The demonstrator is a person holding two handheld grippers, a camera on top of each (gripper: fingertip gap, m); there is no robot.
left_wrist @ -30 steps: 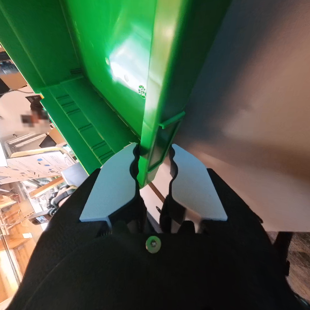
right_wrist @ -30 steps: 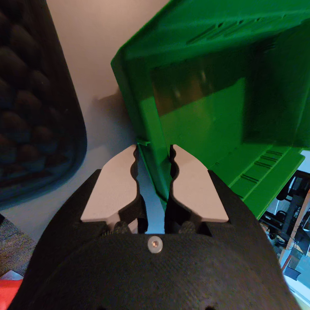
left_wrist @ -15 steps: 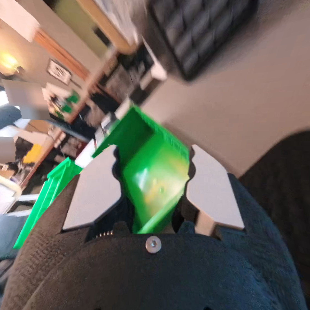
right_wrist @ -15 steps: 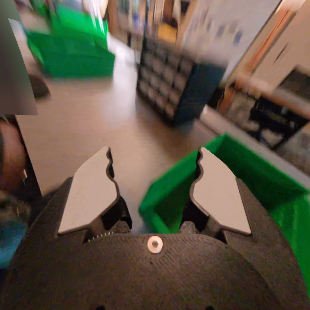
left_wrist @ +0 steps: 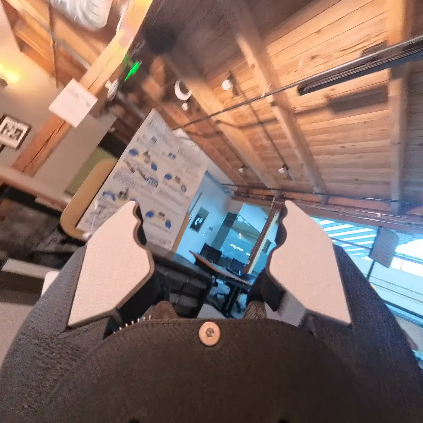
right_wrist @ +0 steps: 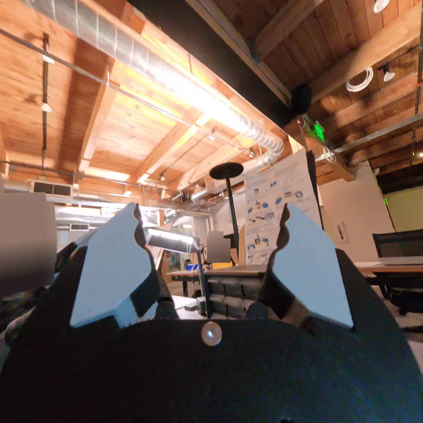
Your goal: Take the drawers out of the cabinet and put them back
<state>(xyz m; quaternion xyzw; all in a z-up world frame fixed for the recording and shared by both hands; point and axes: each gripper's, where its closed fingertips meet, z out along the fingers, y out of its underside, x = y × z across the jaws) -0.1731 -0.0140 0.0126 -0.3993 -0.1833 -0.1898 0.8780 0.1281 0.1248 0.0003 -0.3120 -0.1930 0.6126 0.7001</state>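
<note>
Both tools point up at the wooden ceiling (right_wrist: 142, 128): left tool (left_wrist: 210, 231) and right tool (right_wrist: 210, 231) gape wide, gripping nothing. The drawer cabinet (right_wrist: 231, 290) sits low on the counter (right_wrist: 183, 302) between the right fingers, mostly hidden; in the left view it's a dark blur.

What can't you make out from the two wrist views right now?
- Green drawers: in neither view; both cameras tilt up toward the wooden ceiling.
- Cabinet: right wrist view shows only part, between the open right gripper, its base hidden by the gripper body; left wrist view shows a blurred dark piece behind the open left gripper.
- Table: only a sliver shows.
- Poster: detail motion-blurred.
</note>
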